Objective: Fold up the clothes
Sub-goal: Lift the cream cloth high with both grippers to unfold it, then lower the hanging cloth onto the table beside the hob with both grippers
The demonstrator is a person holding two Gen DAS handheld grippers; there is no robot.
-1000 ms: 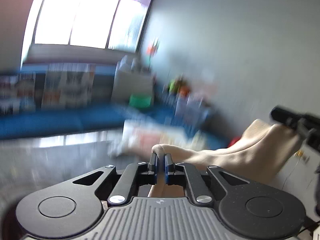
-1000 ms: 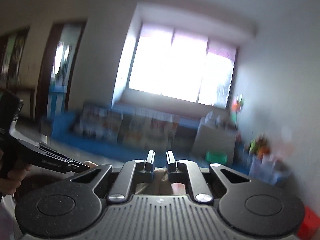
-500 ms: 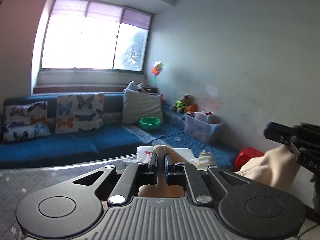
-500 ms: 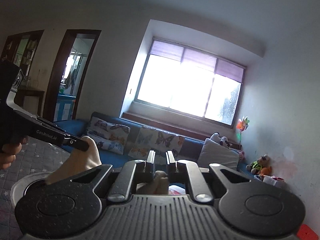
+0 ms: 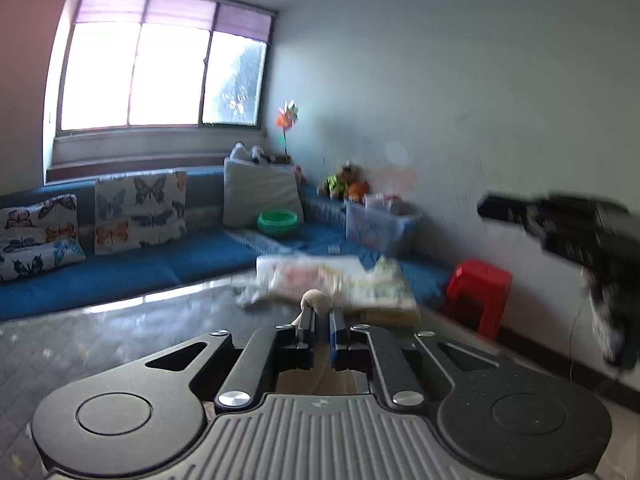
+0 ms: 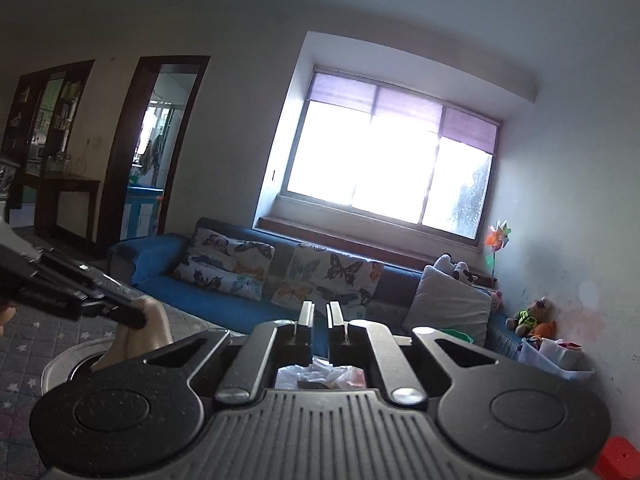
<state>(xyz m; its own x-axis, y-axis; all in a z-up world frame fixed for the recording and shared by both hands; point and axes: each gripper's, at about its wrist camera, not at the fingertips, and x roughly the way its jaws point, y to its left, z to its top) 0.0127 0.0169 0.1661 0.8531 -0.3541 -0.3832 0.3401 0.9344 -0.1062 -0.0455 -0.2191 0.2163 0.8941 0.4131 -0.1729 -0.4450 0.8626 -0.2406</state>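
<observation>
Left fingers pinching the beige garment, right fingers holding nothing

The left gripper (image 5: 322,322) is clamping a bunched beige garment (image 5: 316,300) at lower centre; the right gripper (image 6: 319,318), nearly closed, is gripping nothing visible. Hanging from one pinch, the cloth risks slipping or twisting.

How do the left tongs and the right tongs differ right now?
The left tongs pinch a beige cloth; the right tongs hold nothing. The left tongs point at a heap of bags, the right tongs at the blue sofa. Both sit nearly shut.
</observation>
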